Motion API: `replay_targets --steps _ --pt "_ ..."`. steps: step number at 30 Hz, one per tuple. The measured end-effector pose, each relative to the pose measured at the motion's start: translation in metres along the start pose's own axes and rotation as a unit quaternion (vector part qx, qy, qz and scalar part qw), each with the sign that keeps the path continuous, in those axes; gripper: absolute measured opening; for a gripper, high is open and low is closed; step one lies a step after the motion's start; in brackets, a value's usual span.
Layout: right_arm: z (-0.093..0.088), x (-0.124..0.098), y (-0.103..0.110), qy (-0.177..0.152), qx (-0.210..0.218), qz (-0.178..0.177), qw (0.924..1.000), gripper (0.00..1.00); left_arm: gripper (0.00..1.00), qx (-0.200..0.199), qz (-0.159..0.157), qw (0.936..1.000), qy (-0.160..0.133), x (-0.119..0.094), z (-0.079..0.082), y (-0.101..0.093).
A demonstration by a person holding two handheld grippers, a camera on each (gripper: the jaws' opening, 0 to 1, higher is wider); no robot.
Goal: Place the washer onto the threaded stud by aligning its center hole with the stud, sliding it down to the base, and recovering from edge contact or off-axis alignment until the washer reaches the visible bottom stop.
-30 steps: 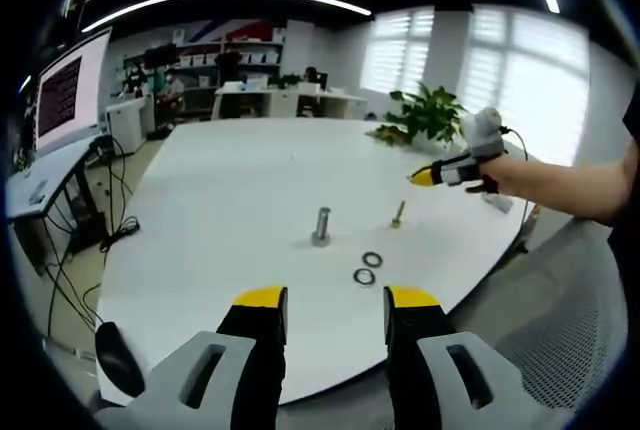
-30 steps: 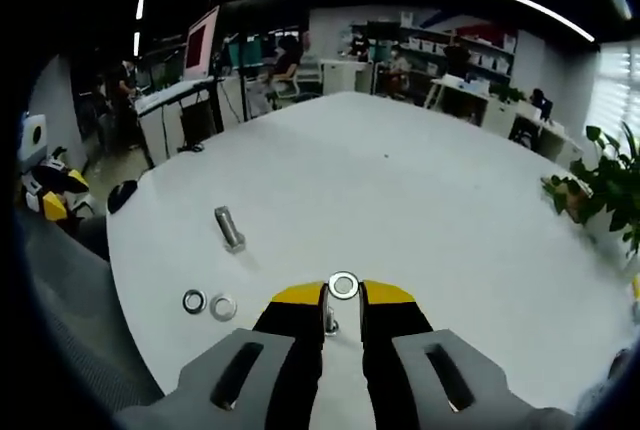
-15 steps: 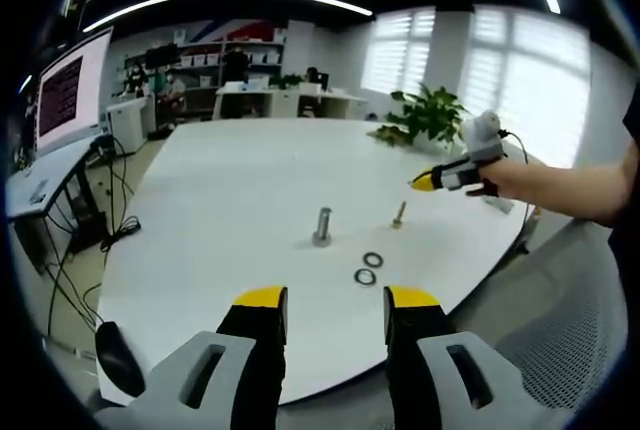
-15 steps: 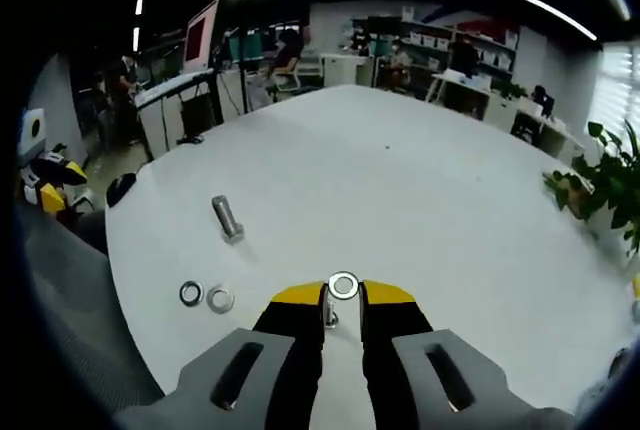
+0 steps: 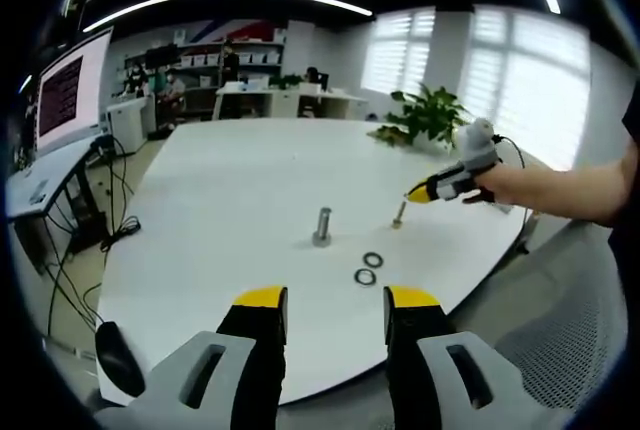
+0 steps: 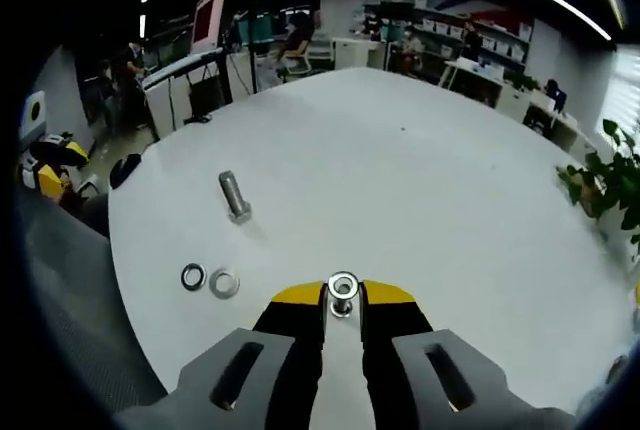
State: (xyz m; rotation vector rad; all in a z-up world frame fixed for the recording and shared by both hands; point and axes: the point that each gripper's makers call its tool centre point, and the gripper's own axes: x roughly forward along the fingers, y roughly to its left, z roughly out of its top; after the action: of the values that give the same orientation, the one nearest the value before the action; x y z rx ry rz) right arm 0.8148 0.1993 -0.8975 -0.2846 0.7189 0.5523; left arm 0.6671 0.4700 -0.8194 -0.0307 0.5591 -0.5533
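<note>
A small brass-coloured threaded stud (image 5: 399, 215) stands upright on the white table (image 5: 230, 200). My right gripper (image 5: 424, 192) comes in from the right in a person's hand, its yellow tip just above and beside the stud's top. In the right gripper view my right gripper (image 6: 343, 290) is shut on a silver washer (image 6: 343, 283), and the stud (image 6: 343, 306) shows directly under it in the gap between the jaws. My left gripper (image 5: 337, 300) is open with nothing in it, held back over the table's near edge.
A larger silver bolt (image 5: 322, 227) stands upright mid-table, with two loose washers (image 5: 373, 260) (image 5: 365, 276) lying in front of it. A potted plant (image 5: 425, 115) sits at the far table edge. A desk with a monitor (image 5: 70, 90) and cables is to the left.
My right gripper has dropped down and tilted with the washer, bringing it onto the stud's top. The left gripper has stayed put.
</note>
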Motion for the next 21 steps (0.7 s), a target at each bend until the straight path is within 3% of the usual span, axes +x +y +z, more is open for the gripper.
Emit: replay_targets --steps 21 --pt "-0.0064 0.0090 -0.0015 0.013 -0.002 -0.007 0.9999 0.15 0.36 -0.002 0.000 1.0000 0.000 0.0000 0.0001 0.0003"
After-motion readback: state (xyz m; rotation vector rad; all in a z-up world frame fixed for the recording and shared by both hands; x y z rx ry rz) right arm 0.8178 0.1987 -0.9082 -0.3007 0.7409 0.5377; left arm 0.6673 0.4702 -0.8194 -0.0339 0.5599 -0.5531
